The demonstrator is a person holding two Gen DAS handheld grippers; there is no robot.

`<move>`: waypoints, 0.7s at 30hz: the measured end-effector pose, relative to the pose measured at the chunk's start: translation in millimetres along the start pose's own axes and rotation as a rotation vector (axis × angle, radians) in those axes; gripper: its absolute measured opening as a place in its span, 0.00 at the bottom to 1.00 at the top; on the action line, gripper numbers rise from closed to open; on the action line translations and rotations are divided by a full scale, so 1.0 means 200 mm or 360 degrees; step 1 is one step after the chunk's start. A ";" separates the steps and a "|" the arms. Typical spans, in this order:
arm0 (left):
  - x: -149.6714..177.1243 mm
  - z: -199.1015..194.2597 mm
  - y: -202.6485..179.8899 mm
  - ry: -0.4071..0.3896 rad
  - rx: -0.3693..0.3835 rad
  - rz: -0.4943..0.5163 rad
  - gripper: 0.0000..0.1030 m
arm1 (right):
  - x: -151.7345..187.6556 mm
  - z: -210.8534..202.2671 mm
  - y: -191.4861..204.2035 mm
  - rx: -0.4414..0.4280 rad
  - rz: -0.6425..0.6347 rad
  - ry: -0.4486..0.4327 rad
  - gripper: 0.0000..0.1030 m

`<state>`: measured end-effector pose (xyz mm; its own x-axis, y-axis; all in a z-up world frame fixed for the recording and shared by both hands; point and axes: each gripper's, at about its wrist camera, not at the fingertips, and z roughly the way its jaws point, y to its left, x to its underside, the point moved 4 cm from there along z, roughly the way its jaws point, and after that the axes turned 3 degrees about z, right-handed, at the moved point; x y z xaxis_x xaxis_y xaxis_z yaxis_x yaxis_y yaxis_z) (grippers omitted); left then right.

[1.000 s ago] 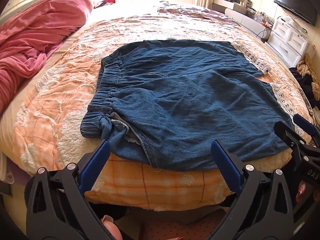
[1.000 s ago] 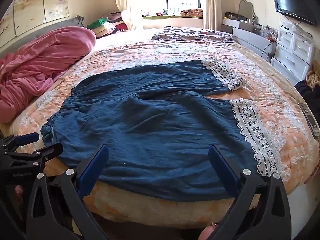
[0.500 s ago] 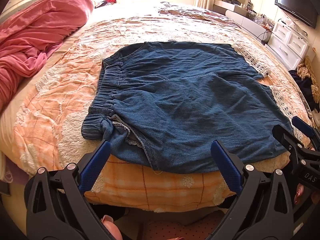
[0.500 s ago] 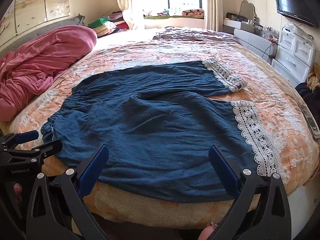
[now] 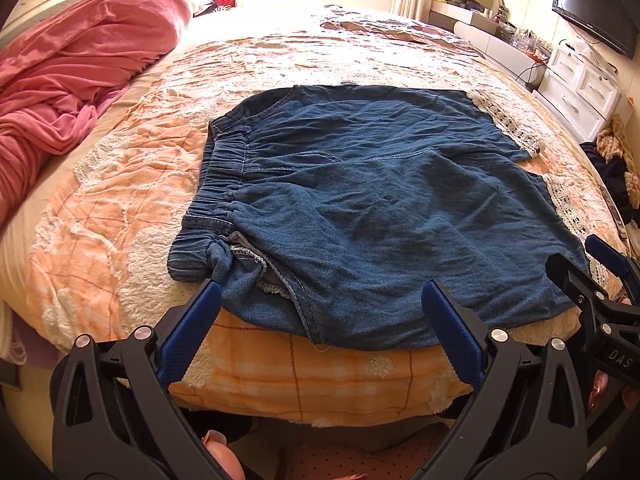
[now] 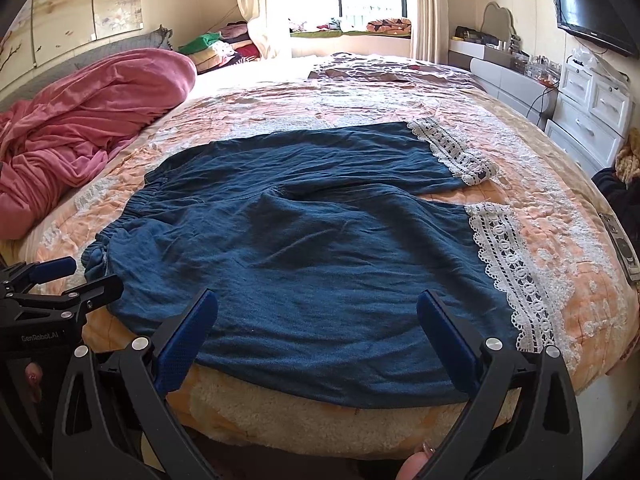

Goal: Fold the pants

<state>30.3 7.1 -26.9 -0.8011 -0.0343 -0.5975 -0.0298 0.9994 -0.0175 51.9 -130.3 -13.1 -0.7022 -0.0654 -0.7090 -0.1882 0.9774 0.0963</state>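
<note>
I see the blue pants [image 5: 380, 208] spread flat on the bed's orange quilt [image 5: 120, 208] near its front edge — my left gripper [image 5: 320, 300] and right gripper [image 6: 318, 306] both gape wide, holding nothing.

Big bed [image 6: 560, 240] with an orange-and-white quilted cover. Blue pants [image 6: 320, 248] with lace cuffs lie flat across it near the front edge, a rumpled pink blanket [image 6: 92, 120] heaped on the left, a remote [image 6: 622, 246] at the right edge.
</note>
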 end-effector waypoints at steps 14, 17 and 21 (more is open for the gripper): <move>0.00 0.00 0.00 0.0005 0.0004 -0.0002 0.92 | 0.00 0.02 0.00 -0.0007 0.0000 0.0012 0.96; -0.01 0.00 0.01 0.0007 0.0002 0.0001 0.92 | 0.00 0.02 0.00 -0.0007 0.0002 0.0015 0.96; -0.01 0.01 0.01 0.0006 0.0011 -0.0003 0.92 | 0.00 0.03 0.00 -0.0011 0.0001 0.0022 0.96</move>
<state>32.5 9.4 -26.7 -0.8031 -0.0363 -0.5947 -0.0273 0.9993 -0.0240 56.4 -129.6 -17.8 -0.7115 -0.0676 -0.6994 -0.1927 0.9760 0.1017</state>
